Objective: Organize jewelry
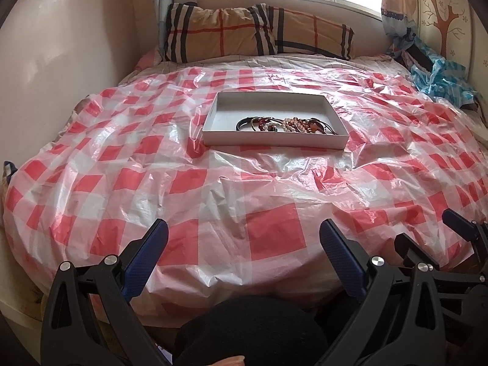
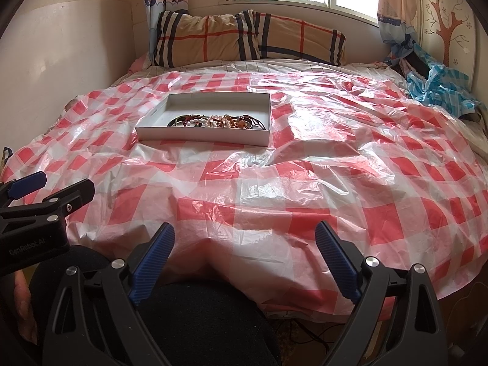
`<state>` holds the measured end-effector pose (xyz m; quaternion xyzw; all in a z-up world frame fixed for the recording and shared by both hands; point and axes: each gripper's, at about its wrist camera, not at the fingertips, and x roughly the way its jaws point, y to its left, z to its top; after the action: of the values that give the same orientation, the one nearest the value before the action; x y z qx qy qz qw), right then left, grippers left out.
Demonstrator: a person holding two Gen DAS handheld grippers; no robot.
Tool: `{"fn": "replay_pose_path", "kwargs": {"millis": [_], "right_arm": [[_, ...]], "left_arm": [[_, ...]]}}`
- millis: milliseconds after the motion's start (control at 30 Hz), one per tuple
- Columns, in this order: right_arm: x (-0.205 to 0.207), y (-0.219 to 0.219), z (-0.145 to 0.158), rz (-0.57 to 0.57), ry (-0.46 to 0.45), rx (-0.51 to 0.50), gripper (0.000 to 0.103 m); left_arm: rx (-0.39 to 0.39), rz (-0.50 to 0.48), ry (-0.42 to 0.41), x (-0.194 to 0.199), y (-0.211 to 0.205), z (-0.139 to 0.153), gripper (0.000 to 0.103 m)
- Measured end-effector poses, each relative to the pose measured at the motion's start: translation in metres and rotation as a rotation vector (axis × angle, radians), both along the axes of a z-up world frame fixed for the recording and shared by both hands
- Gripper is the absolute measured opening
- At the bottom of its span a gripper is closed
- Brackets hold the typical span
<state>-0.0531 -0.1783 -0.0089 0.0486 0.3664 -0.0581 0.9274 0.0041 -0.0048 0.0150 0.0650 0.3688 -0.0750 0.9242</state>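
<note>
Bed (image 1: 76,122) fills both views, covered by a crinkled red-and-white checked plastic sheet (image 1: 268,231); slick, loose footing for anything set on it.

Pillows (image 1: 256,30) far ahead against the wall under the window. Blue plastic heap (image 1: 439,79) far ahead and to the right. Neither is in the way.

Box (image 1: 274,143): shallow, white, open-topped, well ahead of the left gripper (image 1: 244,244) and roughly centred on it; ahead and to the left of the right gripper (image 2: 244,244). Likely light card; could slide on the sheet if nudged.

Jewelry (image 1: 286,124): beaded bracelets and dark cords, heaped along the box's near wall. Judged light, limp and tangle-prone; beads smooth and liable to slip. Best taken one strand at a time, pinched across the cord or a bead run, lifted straight up. The near wall stands between grippers and heap, so approach from above.

Both grippers wide open, holding nothing, low at the near edge of the bed, well apart from the box. Open sheet between.
</note>
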Motion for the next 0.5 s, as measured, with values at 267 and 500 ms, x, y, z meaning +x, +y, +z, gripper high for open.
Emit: {"fn": "replay_pose_path", "kwargs": {"millis": [267,500], "right_arm": [[0.0001,-0.0002,0.0000,0.000,0.000,0.000,0.090],[0.0001,-0.0002,0.0001,0.000,0.000,-0.001,0.090]], "left_arm": [[-0.004,0.004,-0.002,-0.0008,-0.0005,-0.0001,0.095],[-0.009,0.007,-0.013,-0.0016,0.0015,0.0034,0.095]]}}
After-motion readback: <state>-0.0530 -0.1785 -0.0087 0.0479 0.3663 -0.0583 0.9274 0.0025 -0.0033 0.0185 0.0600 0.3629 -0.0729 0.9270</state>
